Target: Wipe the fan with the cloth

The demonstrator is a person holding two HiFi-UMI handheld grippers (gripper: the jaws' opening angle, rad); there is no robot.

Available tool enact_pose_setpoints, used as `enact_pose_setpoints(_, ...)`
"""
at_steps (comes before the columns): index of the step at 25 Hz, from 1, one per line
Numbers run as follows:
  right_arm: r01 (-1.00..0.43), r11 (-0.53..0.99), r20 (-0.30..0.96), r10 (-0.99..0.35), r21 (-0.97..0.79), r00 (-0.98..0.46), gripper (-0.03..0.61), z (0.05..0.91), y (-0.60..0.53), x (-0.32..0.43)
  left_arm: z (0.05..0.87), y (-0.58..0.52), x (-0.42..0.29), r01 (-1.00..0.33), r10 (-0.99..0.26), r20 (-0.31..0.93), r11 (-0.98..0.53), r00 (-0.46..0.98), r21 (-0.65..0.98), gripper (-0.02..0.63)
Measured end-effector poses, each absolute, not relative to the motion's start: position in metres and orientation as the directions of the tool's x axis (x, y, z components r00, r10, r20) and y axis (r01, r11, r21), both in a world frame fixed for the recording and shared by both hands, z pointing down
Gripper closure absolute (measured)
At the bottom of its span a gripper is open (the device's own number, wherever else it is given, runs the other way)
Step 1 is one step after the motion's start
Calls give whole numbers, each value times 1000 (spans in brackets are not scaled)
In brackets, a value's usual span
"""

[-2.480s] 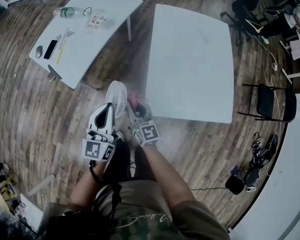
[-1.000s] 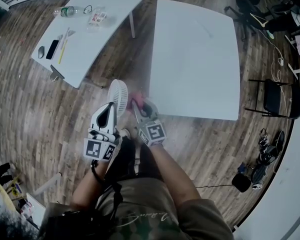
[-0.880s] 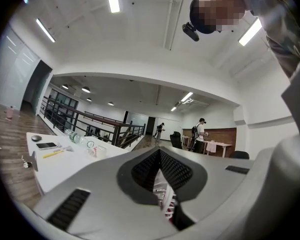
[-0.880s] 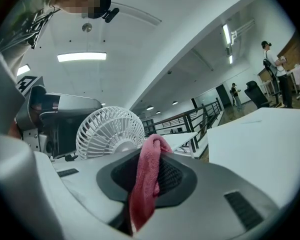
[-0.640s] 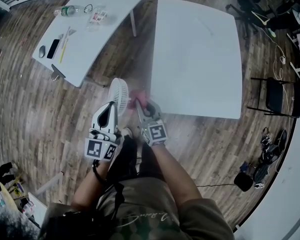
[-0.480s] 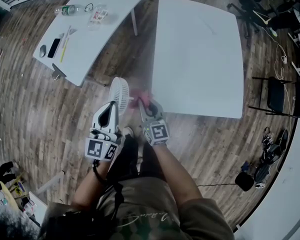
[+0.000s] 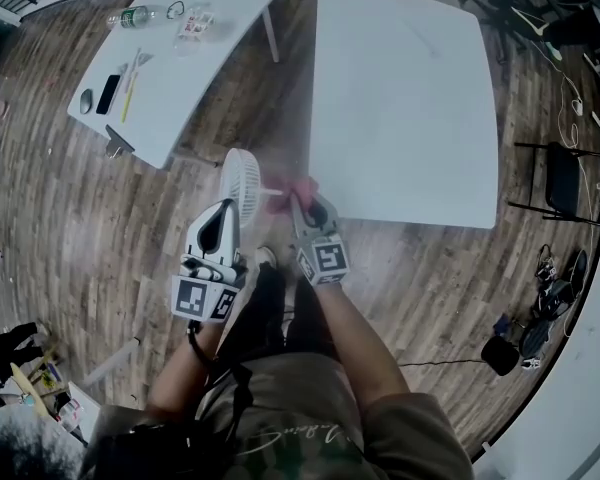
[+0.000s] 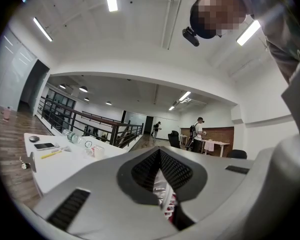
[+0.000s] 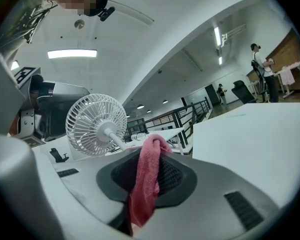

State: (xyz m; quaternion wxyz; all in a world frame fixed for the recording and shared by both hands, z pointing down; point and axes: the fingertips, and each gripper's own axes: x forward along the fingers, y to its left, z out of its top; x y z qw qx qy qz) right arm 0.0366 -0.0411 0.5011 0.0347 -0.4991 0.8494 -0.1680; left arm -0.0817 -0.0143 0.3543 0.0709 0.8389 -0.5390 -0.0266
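Observation:
A small white fan (image 7: 242, 181) is held up over the wooden floor, and its round grille (image 9: 96, 124) faces the right gripper view. My left gripper (image 7: 224, 211) is shut on the fan, with a white part (image 8: 165, 196) of it showing between the closed jaws. My right gripper (image 7: 302, 204) is shut on a pink cloth (image 7: 303, 187), just right of the fan. The cloth (image 9: 147, 176) hangs folded over the jaws, close to the grille. Whether it touches the grille I cannot tell.
A large white table (image 7: 410, 88) stands right ahead, its near edge beside the cloth. A second white table (image 7: 170, 58) at the far left carries a bottle (image 7: 135, 14), a phone and small items. Chairs (image 7: 560, 183) and cables lie at the right. The person's legs are below the grippers.
My right gripper has drifted a little lower and to the right with the pink cloth. The left gripper and the fan have kept still.

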Motion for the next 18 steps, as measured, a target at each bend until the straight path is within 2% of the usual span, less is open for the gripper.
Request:
enact_pose_setpoints(9,-837,394,161,-863,-379,-479,497,532,-43,44,353,-13,-81,-902,-909,30,-408,416,139,595)
enact_pose_setpoints(18,-858,369,211,-863,-359,-459,497,556,-42,46,350,-11,-75,-900,-906,24,-417,423,124,595)
